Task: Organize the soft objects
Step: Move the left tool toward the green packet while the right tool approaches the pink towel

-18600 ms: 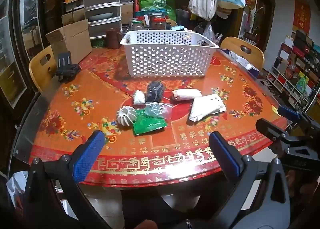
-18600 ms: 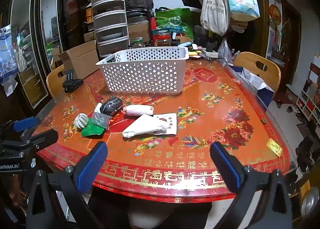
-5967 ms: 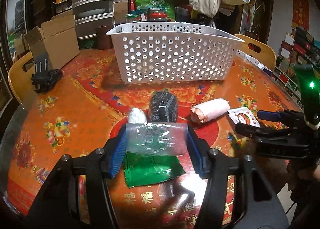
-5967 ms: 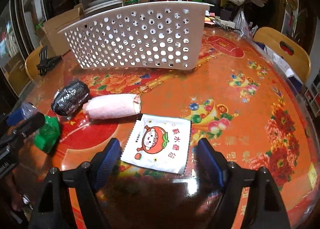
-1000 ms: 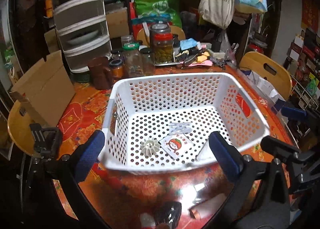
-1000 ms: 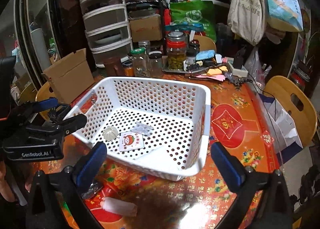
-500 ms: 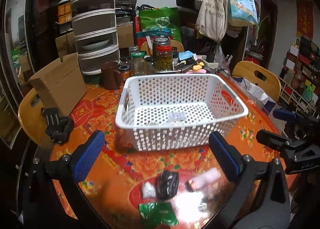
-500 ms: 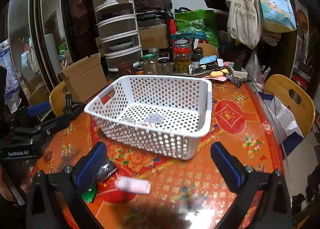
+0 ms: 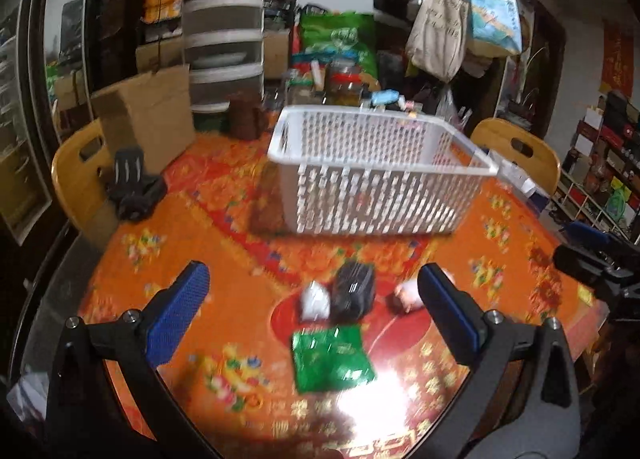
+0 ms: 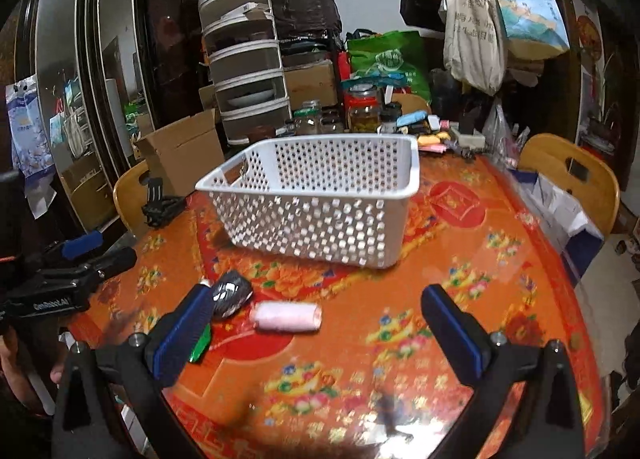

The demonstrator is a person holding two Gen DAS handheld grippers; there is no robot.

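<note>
A white perforated basket (image 9: 376, 175) stands on the red patterned table (image 9: 160, 243); it also shows in the right wrist view (image 10: 320, 199). In front of it lie a green packet (image 9: 332, 359), a dark rolled bundle (image 9: 354, 291), a small white bundle (image 9: 316, 301) and a pink roll (image 10: 288, 317). My left gripper (image 9: 312, 315) is open and empty, above these items. My right gripper (image 10: 320, 331) is open and empty, above the pink roll. The dark bundle (image 10: 230, 295) sits left of the pink roll.
A cardboard box (image 9: 148, 123), stacked drawers (image 10: 248, 71), jars (image 10: 360, 107) and bags crowd the table's far side. A black clamp (image 9: 134, 187) lies at the left. Wooden chairs (image 10: 568, 175) stand around the table.
Both grippers have dropped lower and pulled back from the basket toward the loose items. The view is blurred by motion. Both stay open and empty.
</note>
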